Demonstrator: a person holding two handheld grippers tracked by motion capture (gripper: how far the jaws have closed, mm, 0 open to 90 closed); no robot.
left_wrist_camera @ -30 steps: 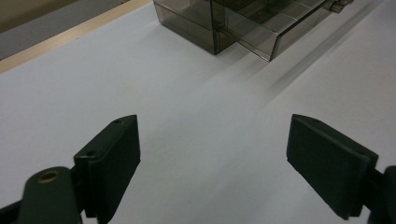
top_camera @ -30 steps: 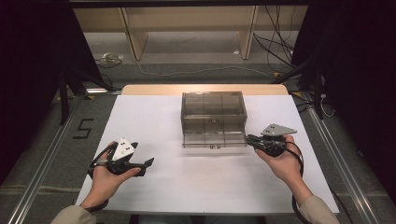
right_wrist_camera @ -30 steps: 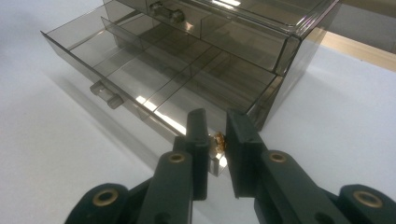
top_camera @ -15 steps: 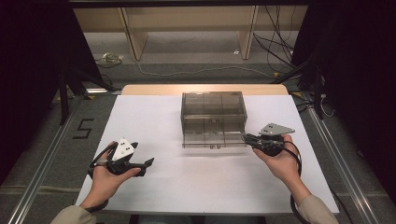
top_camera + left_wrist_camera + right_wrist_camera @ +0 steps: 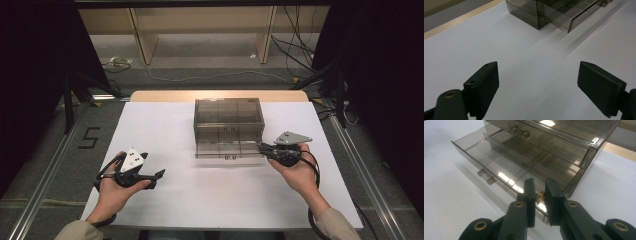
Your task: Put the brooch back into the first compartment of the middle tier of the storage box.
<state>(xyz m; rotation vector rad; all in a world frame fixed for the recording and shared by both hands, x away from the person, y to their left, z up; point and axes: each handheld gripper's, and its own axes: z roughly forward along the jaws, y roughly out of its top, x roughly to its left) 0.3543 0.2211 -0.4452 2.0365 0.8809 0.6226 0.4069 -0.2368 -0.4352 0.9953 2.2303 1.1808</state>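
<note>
The smoky plastic drawer box (image 5: 228, 127) sat mid-table on the white sheet (image 5: 200, 195), its bottom drawer (image 5: 506, 167) pulled out. The right gripper (image 5: 540, 195) hovered over that drawer's right end, pinching a small gold trinket (image 5: 540, 195). The left gripper (image 5: 537, 86) rested wide open and empty, well apart from the box.
</note>
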